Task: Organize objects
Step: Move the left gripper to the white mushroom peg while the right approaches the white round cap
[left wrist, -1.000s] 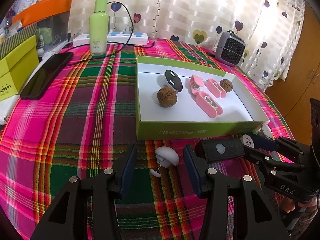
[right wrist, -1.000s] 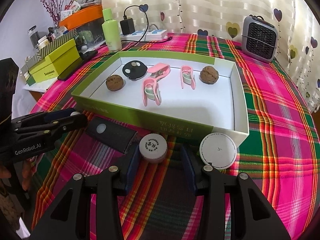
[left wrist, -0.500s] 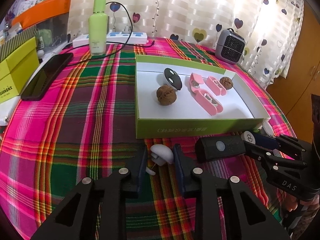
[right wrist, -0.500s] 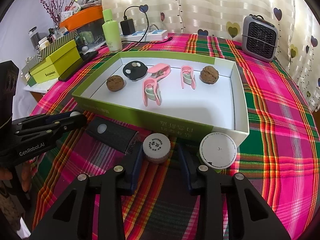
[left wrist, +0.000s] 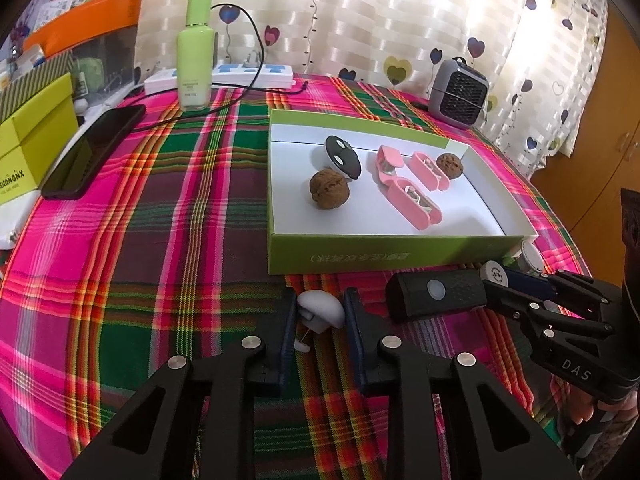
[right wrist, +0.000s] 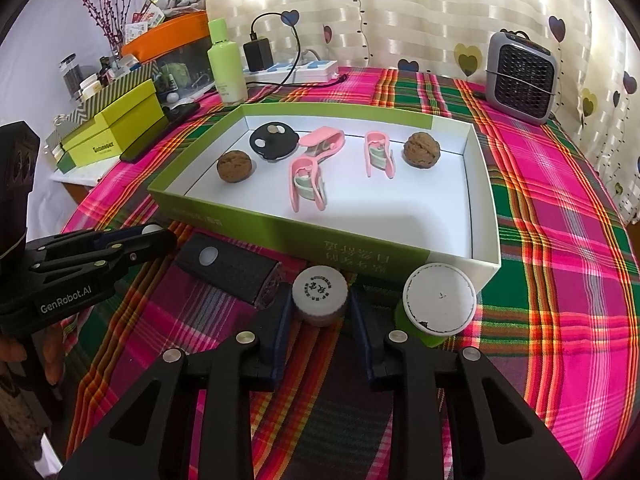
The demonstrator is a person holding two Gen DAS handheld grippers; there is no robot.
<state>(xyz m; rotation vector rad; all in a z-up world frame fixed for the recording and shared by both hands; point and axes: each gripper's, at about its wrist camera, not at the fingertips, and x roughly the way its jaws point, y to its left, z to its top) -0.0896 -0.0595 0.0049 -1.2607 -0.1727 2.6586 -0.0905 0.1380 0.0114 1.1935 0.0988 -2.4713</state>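
Left gripper [left wrist: 320,294] first: jaws closing, narrow, pads seemingly already touching both flanks of the white mushroom-shaped knob [left wrist: 322,312] on the worktop [left wrist: 168,240], just short of the green box [left wrist: 384,254] at 12 o'clock. Right gripper [right wrist: 320,300] likewise closing, narrow, around the small white-capped jar [right wrist: 319,288], with a sliver of daylight apparently left on each side; no firm grip there yet.

Risks, as judged:
- Rounded dome of the knob, thin stem underneath: could squirt out forward or tip if squeezed high on the curve.
- Jar gripped by the cap edge only: could twist or drop on lifting.
- Too low a lift: could clip the near wall of the green box with either load.
- Both grippers close side by side: could knock together when heading for the same box.

Around:
- Black rectangular device [right wrist: 230,270] at 10 o'clock of the jar, nearly touching the right gripper's left finger; easily nudged.
- Round white lid [right wrist: 439,304] at 3 o'clock, just beside the other finger.
- Inside the box: two walnuts [right wrist: 235,165], pink clips [right wrist: 308,184], a black disc [right wrist: 274,142]; free floor at the near right.
- Farther back at 12 o'clock: green bottle [left wrist: 195,56], power strip [left wrist: 240,76], small heater [right wrist: 520,76]; phone [left wrist: 92,152] at 10 o'clock, all well apart.
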